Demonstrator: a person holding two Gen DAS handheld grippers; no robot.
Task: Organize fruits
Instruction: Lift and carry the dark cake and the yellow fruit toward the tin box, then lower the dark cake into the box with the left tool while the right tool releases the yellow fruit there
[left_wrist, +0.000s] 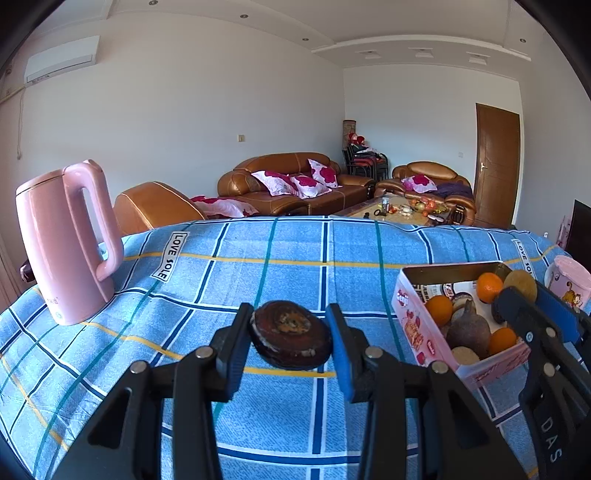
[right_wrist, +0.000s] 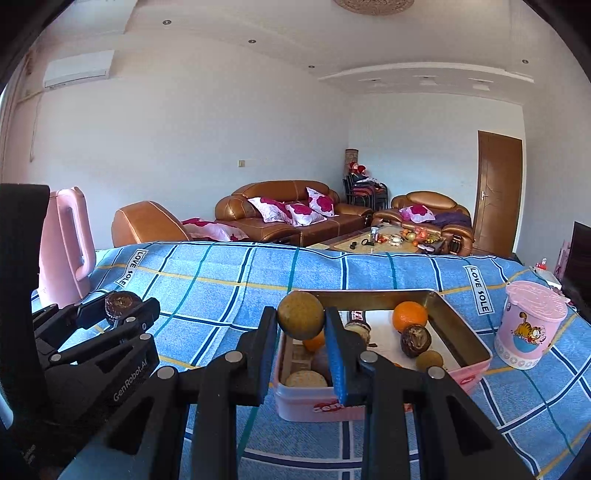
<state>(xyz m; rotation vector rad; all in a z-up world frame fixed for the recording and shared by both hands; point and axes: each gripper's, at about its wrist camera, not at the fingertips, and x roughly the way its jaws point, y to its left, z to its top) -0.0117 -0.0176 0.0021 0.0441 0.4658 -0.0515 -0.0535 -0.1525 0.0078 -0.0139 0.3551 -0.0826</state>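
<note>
Fruits fill the pink tin (right_wrist: 469, 373) on the right of the blue checked tablecloth (left_wrist: 258, 280): oranges (right_wrist: 409, 316), brown ones and a dark one. Above its near-left corner, the right gripper (right_wrist: 301, 332) is clamped on a tan round fruit (right_wrist: 300, 315). Well to the left, the left gripper (left_wrist: 291, 332) is clamped on a dark brown fruit (left_wrist: 291, 334). A pink kettle (left_wrist: 64, 243) stands far left.

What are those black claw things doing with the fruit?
A person is sorting fruit with a hand-held gripper in each hand. The left hand-held gripper is shut on a dark brown fruit above the blue checked cloth. The right hand-held gripper is shut on a round yellowish-brown fruit over the pink tin, which already has oranges and other fruit in it.
</note>
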